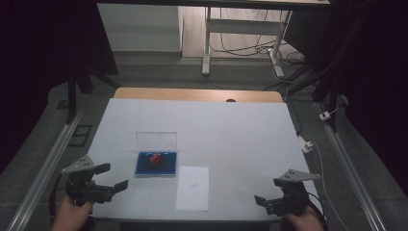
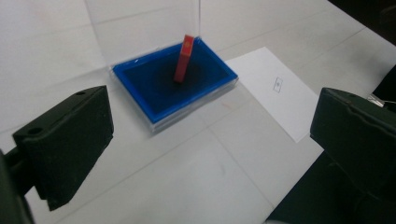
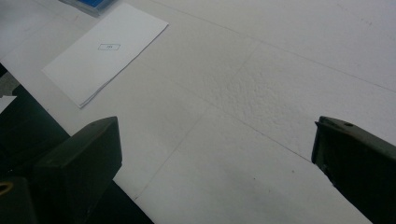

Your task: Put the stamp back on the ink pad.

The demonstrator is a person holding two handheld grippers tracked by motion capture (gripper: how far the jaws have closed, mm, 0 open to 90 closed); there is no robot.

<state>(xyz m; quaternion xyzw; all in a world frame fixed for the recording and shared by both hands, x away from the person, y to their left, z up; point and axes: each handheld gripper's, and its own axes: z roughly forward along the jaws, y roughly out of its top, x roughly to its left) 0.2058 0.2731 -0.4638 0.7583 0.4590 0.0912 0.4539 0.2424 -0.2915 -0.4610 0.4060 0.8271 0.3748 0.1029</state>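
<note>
Both tools sit at the near tabletop edge: left tool (image 1: 111, 177) at 7 o'clock, right tool (image 1: 264, 201) at 5 o'clock, each in a hand, jaws spread wide with nothing between them. Looks like a parked pose, clear of the work area.

Blue tray (image 2: 161, 100) sits left of centre, roughly 11 o'clock from the white sheet (image 1: 193, 187) and just beside it. Clear lid (image 2: 140, 28) stands upright at the tray's far edge, so access is from above and the near side. Red block (image 2: 183, 59) stands on end inside the tray, tilted, apparently leaning toward the lid.

Sheet has a small printed rectangle (image 3: 109, 46), probably a placement mark. Left tool points at the tray and is nearer, so likely the one to pick.
</note>
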